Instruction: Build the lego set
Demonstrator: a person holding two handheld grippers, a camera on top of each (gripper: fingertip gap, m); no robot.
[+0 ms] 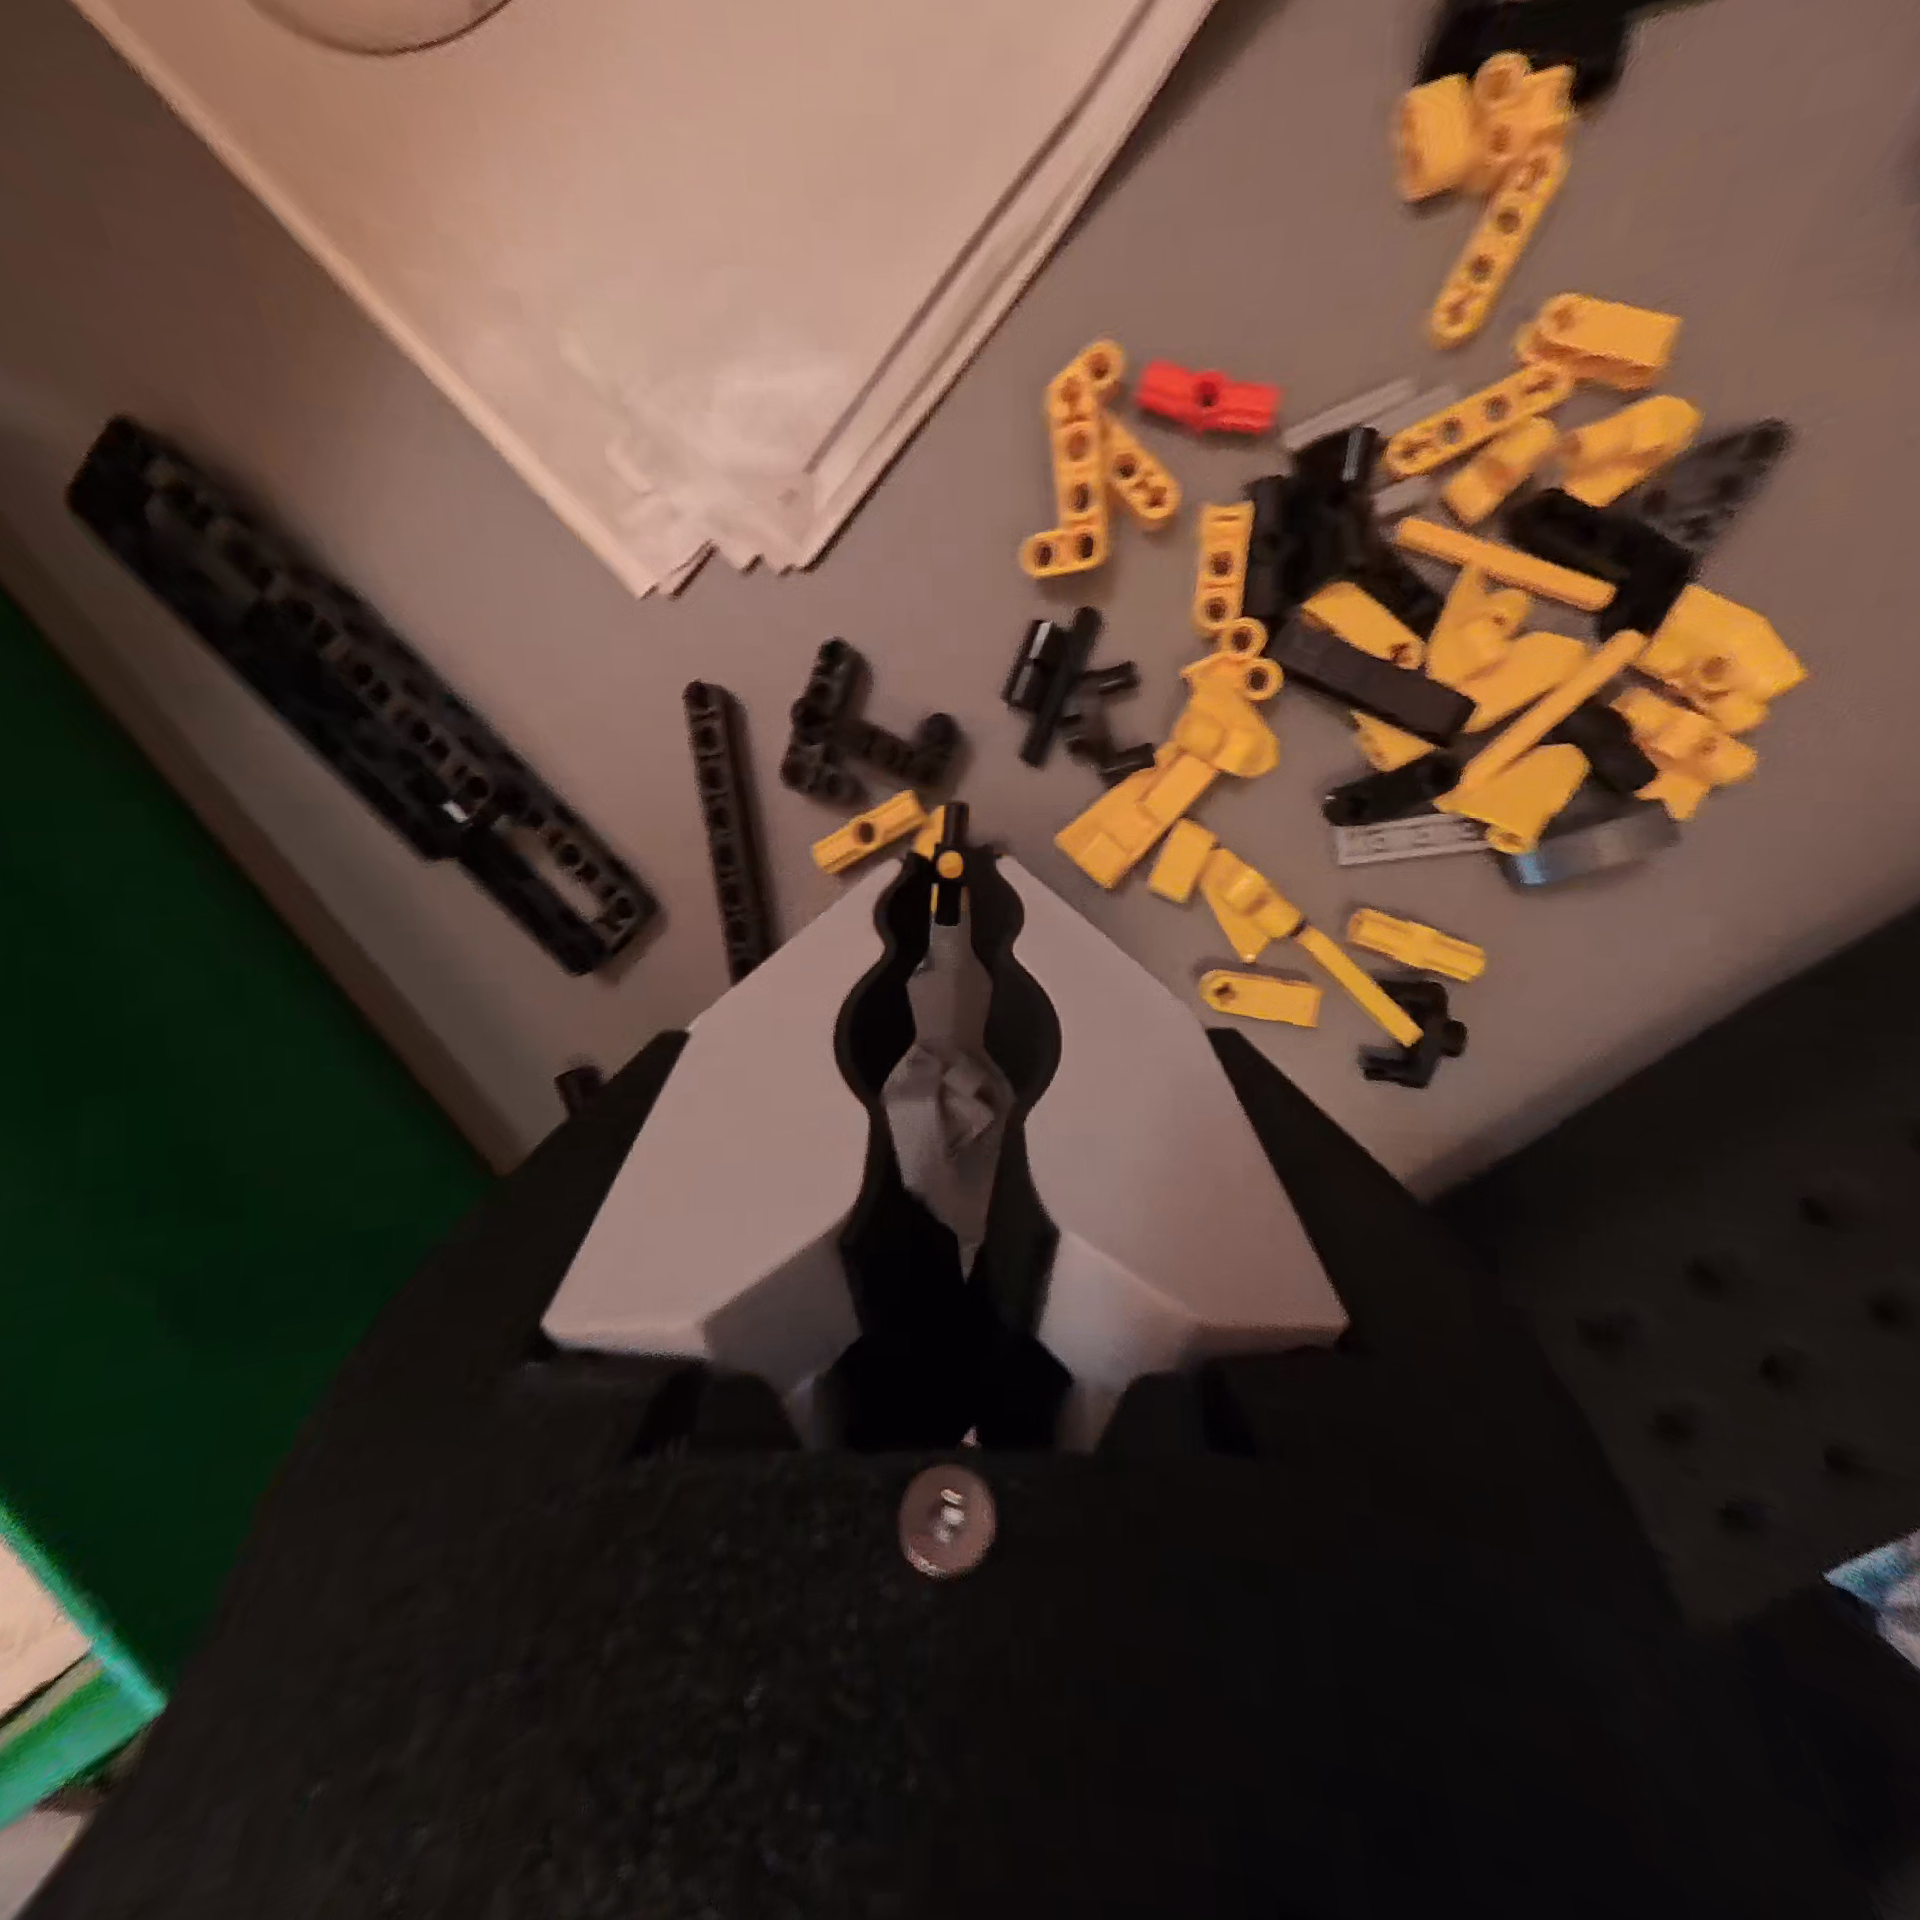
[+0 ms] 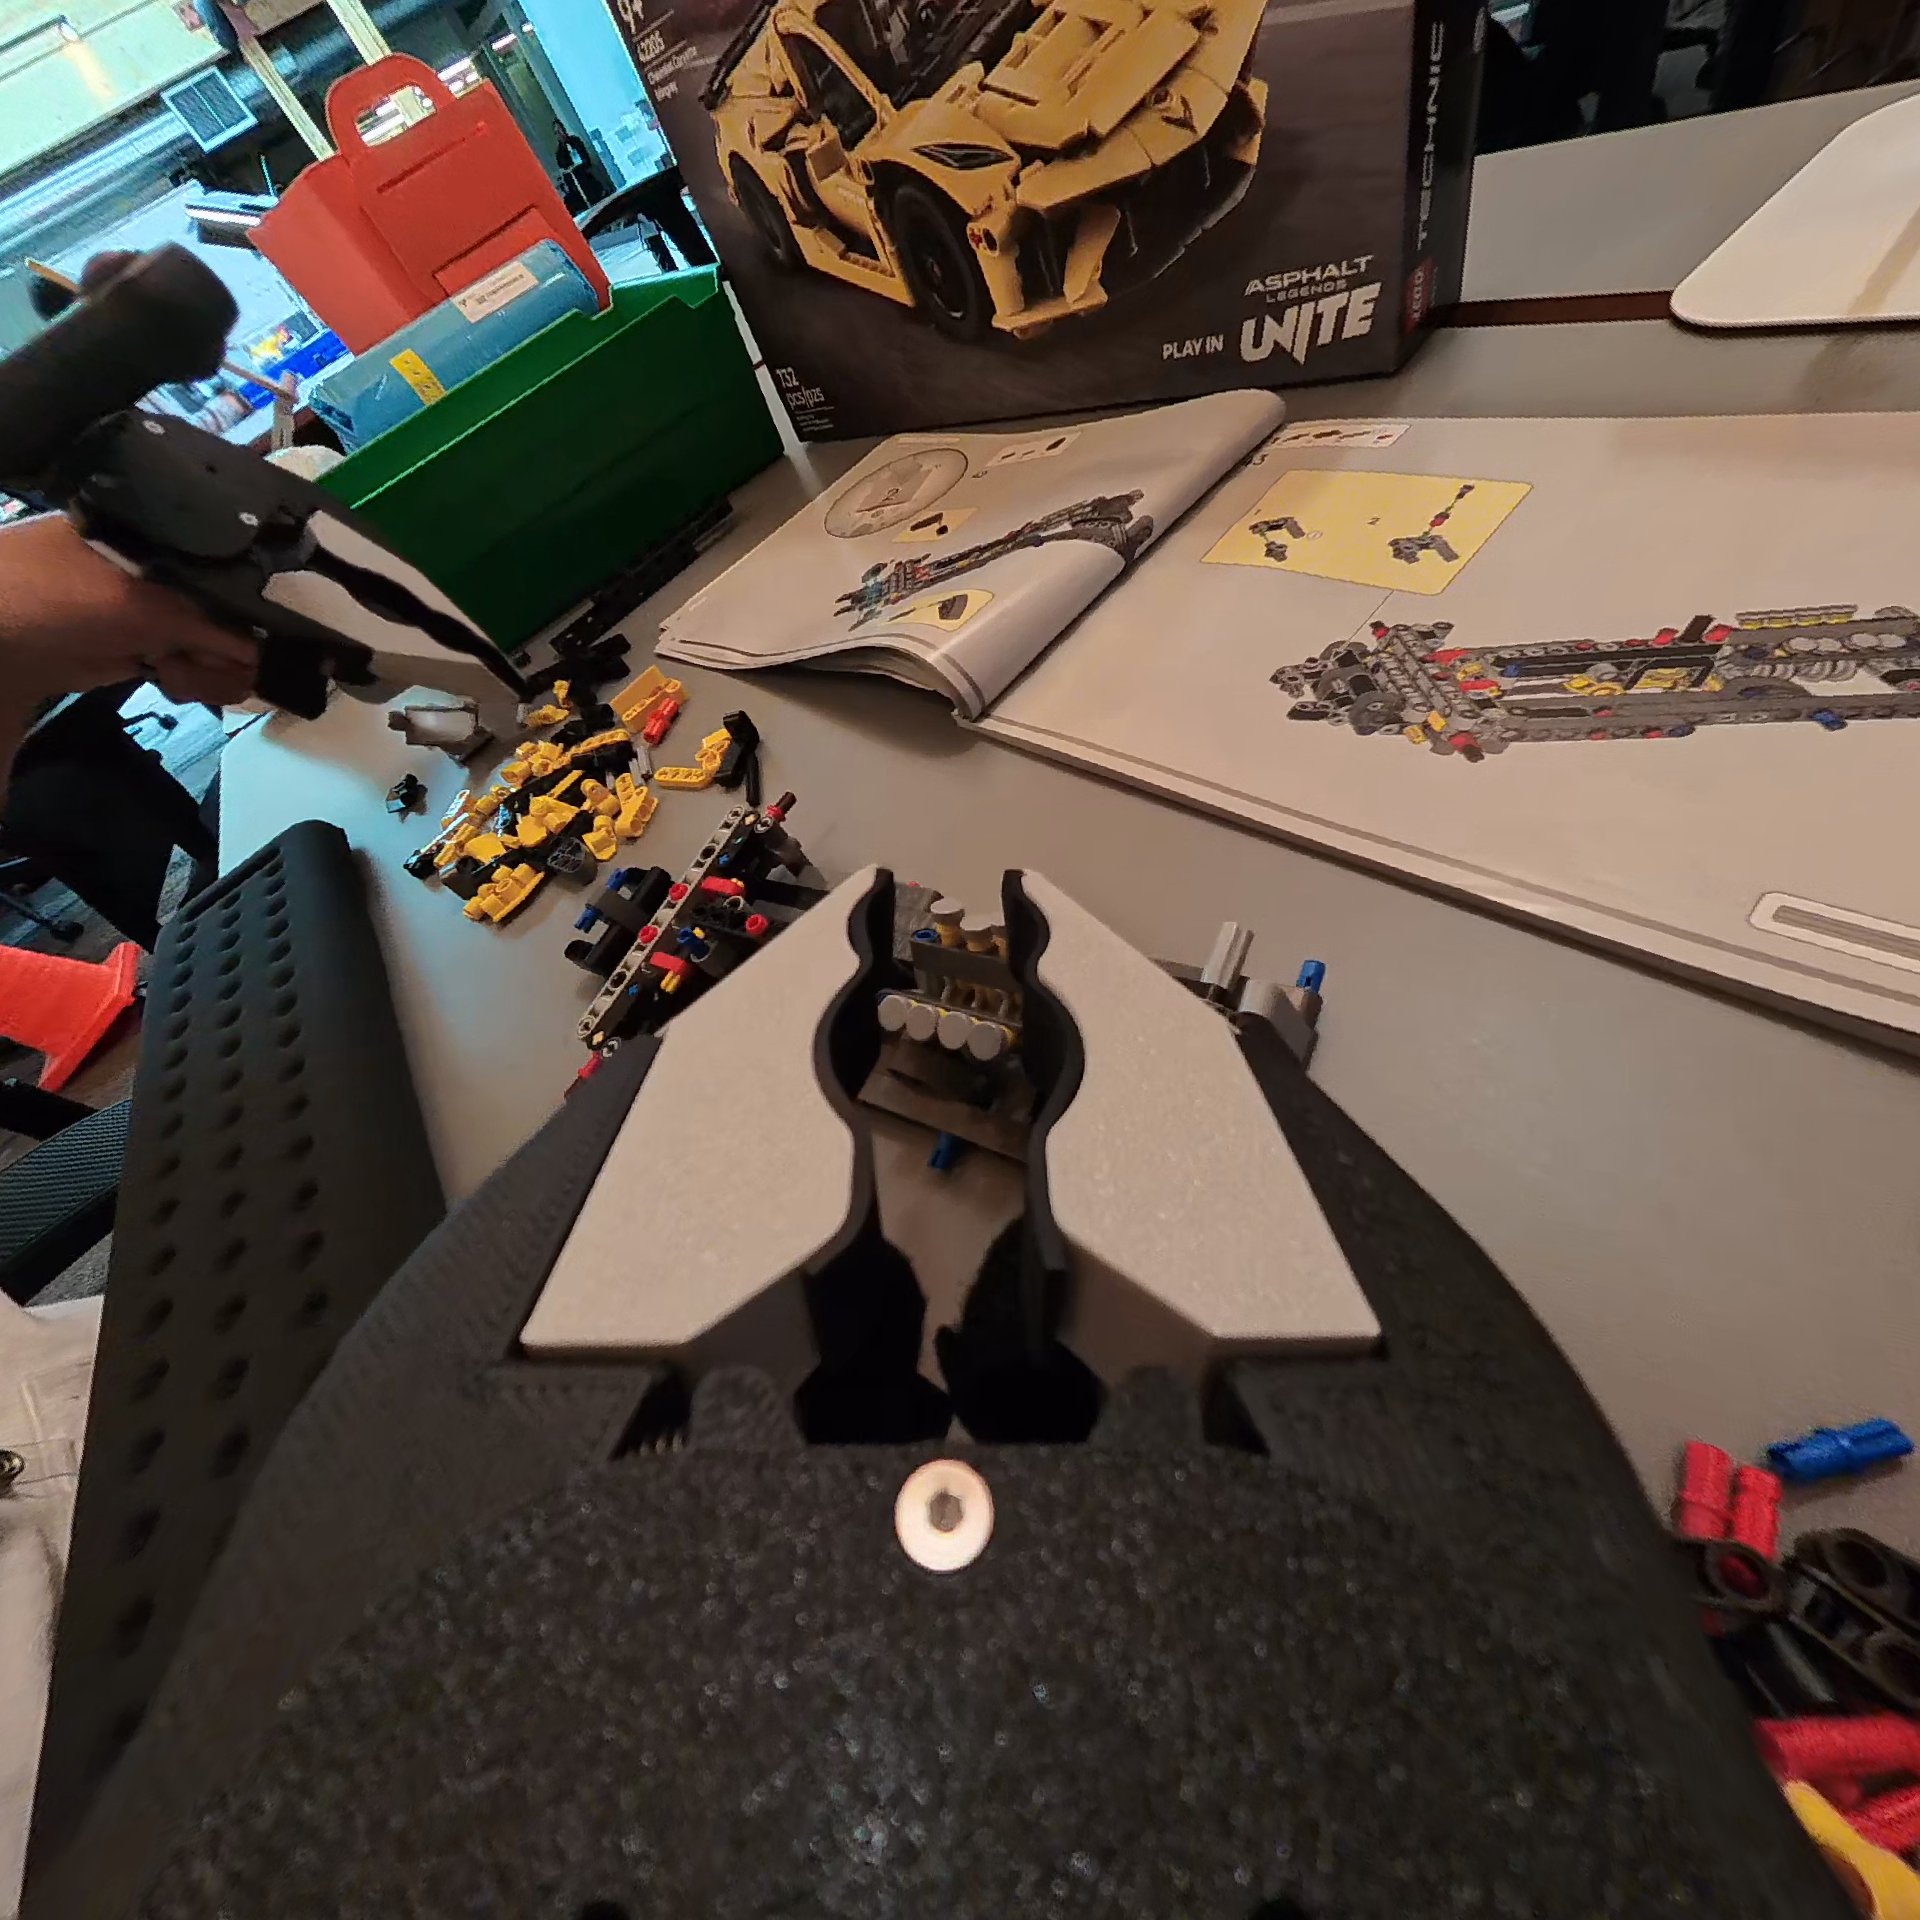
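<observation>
My left gripper (image 1: 948, 902) is shut on a small black pin with a yellow bush (image 1: 948, 862), held above the grey table beside a pile of yellow and black pieces (image 1: 1455, 665). In the right wrist view a hand holds that gripper (image 2: 509, 675) over the same pile (image 2: 551, 810). My right gripper (image 2: 945, 904) is closed around the grey engine block (image 2: 951, 1023) of the partly built chassis (image 2: 686, 935), which rests on the table. The rest of the chassis is hidden under the fingers.
A long black beam frame (image 1: 343, 686) and a thin black beam (image 1: 727, 821) lie left of the pile. An open instruction booklet (image 2: 1455, 644), the set's box (image 2: 1039, 187) and a green bin (image 2: 582, 436) stand behind. Red, blue and black pieces (image 2: 1745, 1507) lie at the lower right. One gripper's finger ends stand about 35 cm off the other's.
</observation>
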